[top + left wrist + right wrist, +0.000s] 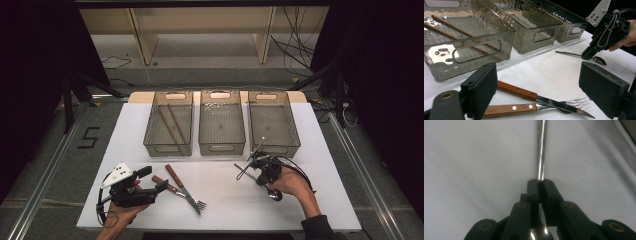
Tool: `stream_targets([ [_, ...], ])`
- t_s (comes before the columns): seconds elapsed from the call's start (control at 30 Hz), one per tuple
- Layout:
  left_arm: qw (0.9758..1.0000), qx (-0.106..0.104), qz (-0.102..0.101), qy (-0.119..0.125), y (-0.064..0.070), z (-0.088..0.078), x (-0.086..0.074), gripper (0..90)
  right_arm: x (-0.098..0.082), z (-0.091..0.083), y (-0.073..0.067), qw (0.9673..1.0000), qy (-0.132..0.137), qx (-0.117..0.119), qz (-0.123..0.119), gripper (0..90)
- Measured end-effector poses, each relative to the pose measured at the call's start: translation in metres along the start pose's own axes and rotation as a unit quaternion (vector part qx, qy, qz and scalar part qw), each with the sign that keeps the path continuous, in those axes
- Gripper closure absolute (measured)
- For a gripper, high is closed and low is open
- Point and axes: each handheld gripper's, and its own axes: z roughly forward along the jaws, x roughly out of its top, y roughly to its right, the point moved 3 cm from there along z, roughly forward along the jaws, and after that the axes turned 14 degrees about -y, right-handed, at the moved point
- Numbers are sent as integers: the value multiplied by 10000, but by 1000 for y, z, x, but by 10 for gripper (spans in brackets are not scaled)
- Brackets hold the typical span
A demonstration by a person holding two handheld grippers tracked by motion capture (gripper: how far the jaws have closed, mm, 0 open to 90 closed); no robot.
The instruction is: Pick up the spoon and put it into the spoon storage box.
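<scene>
Here the right gripper (261, 164) has its fingers closed on the handle of a spoon (580, 55), gripped near the bowl, low over the desk (227, 200) before the rightmost of three bins (273, 122). The left gripper (150, 182) waits with fingers (480, 88) wide apart and empty, near the desk's front-left corner, facing a fork (534, 107) and a knife (541, 99) that lie crossed. Chopsticks (171, 122) rest in the left bin (168, 123). Risk, as a judgement: the smooth, narrow handle may pivot or slip between the pads when lifted, since the long end overhangs, and strike a bin rim.
</scene>
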Motion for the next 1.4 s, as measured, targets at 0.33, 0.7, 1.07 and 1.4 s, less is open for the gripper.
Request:
stream_targets([
  [0.33, 10000, -1, -9, 5, 0, 0, 0, 149, 0, -2, -2, 10000, 29, -65, -40, 862],
  [0.7, 10000, 9, -11, 9, 0, 0, 0, 149, -2, -9, -1, 9998, 216, 17, 16, 862],
  [1.07, 10000, 17, -39, 12, -1, -1, 0, 149, -1, -42, -7, 9964, 848, 74, -2, 862],
  [1.4, 10000, 34, -54, 35, -2, -1, 0, 149, 24, -74, -6, 9876, 1554, 203, -2, 863],
])
